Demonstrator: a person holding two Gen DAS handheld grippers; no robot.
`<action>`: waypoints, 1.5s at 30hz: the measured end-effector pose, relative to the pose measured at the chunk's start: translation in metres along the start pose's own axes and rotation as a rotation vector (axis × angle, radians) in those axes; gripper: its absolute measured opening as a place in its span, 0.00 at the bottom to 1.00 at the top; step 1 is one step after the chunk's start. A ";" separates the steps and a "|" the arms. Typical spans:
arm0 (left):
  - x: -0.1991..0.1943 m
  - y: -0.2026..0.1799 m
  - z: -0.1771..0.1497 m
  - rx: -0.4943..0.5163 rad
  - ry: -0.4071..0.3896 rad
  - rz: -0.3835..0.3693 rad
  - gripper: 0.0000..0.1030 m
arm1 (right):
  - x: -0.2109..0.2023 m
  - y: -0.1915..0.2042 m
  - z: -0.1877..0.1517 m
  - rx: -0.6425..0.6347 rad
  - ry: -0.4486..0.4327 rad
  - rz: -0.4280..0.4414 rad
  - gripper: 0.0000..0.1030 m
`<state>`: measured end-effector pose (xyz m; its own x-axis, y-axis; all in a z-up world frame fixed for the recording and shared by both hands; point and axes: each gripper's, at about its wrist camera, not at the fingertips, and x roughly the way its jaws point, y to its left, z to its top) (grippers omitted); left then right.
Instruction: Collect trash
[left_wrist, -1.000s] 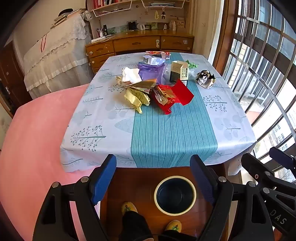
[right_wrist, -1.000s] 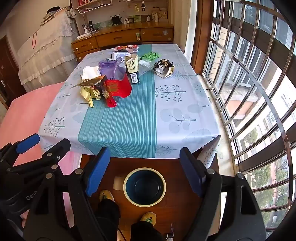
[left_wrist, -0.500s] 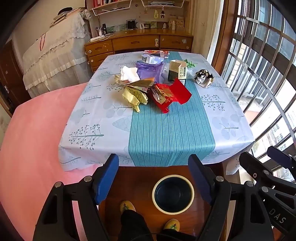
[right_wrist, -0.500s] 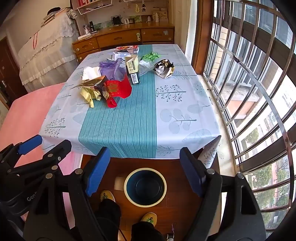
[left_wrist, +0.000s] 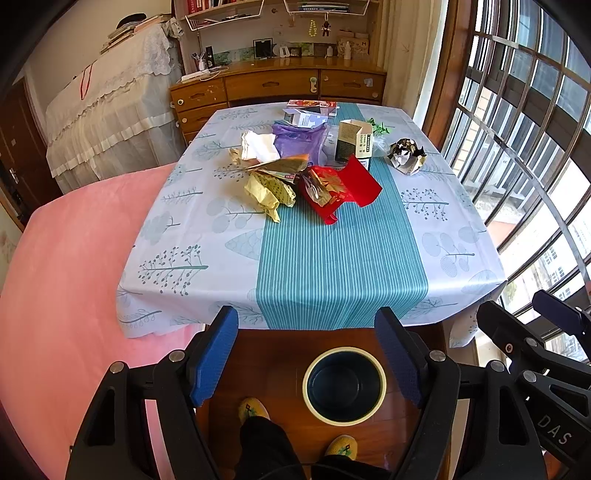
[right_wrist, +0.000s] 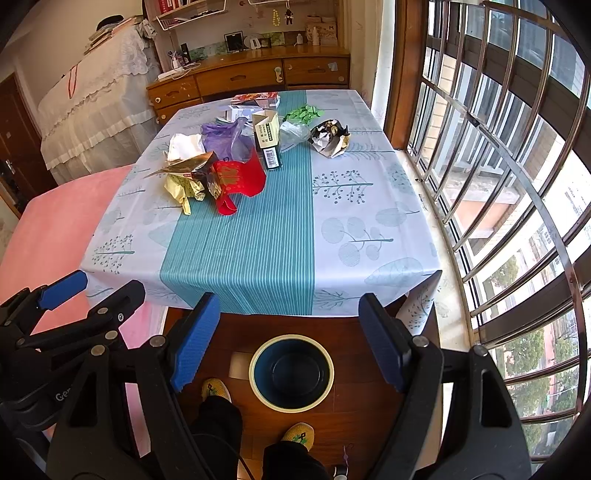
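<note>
Two grippers are hovering side by side over the near edge of a table, both tilting downward. Left gripper is holding its blue pads wide apart, gripping nothing; right gripper is likewise gaping, empty. Between each pair of pads, a bin is standing on the wooden floor below, showing only a dark, bare-looking interior. Trash is lying piled at the table's far half: white paper, yellow wrapper, red wrapper, a carton standing upright, crumpled foil at right.
</note>
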<state>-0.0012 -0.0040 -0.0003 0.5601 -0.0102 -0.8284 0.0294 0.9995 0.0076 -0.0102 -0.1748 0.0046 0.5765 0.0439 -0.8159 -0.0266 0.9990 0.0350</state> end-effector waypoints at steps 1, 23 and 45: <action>-0.001 0.000 0.000 -0.001 0.000 0.000 0.76 | 0.001 0.000 0.000 0.000 0.000 0.000 0.74; -0.007 0.002 0.000 0.000 -0.017 0.007 0.73 | -0.010 0.003 -0.001 -0.005 -0.008 0.003 0.74; -0.021 0.005 0.001 0.002 -0.027 0.005 0.72 | -0.015 0.005 0.000 -0.005 -0.014 0.005 0.74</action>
<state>-0.0124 0.0011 0.0176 0.5825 -0.0059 -0.8128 0.0280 0.9995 0.0129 -0.0188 -0.1706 0.0166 0.5874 0.0487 -0.8078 -0.0332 0.9988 0.0362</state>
